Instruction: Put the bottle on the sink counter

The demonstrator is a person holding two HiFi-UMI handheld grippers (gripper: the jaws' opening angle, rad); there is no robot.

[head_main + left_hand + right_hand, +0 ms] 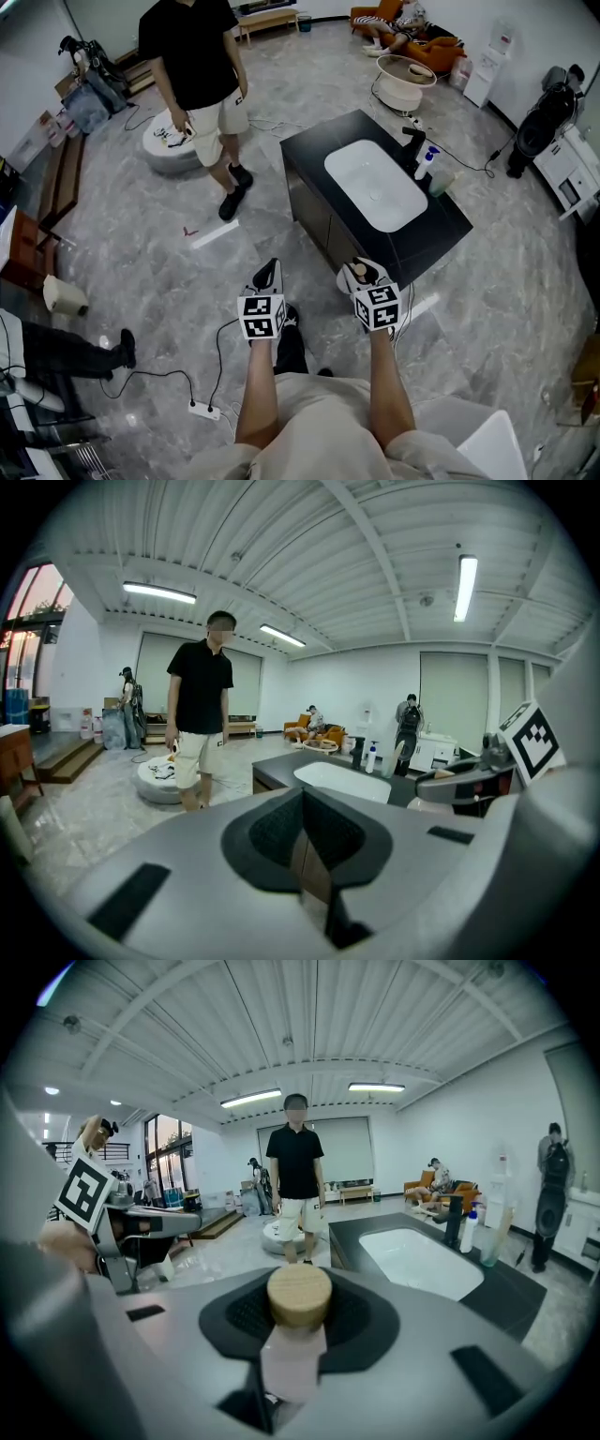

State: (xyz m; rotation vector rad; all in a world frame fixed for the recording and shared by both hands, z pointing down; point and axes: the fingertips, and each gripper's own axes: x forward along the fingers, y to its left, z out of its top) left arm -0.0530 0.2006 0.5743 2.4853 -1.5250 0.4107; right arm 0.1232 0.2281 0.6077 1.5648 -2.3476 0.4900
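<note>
A pale pink bottle with a round wooden cap stands upright between the jaws of my right gripper, which is shut on it. In the head view my right gripper hangs just short of the near corner of the black sink counter, which has a white basin. My left gripper is level with it to the left, over the floor, its jaws together with nothing in them. The counter lies ahead and to the right in the left gripper view.
A black faucet, a white pump bottle and a clear cup stand along the counter's far side. A person in a black shirt stands on the floor left of the counter. A power strip and cable lie near my feet.
</note>
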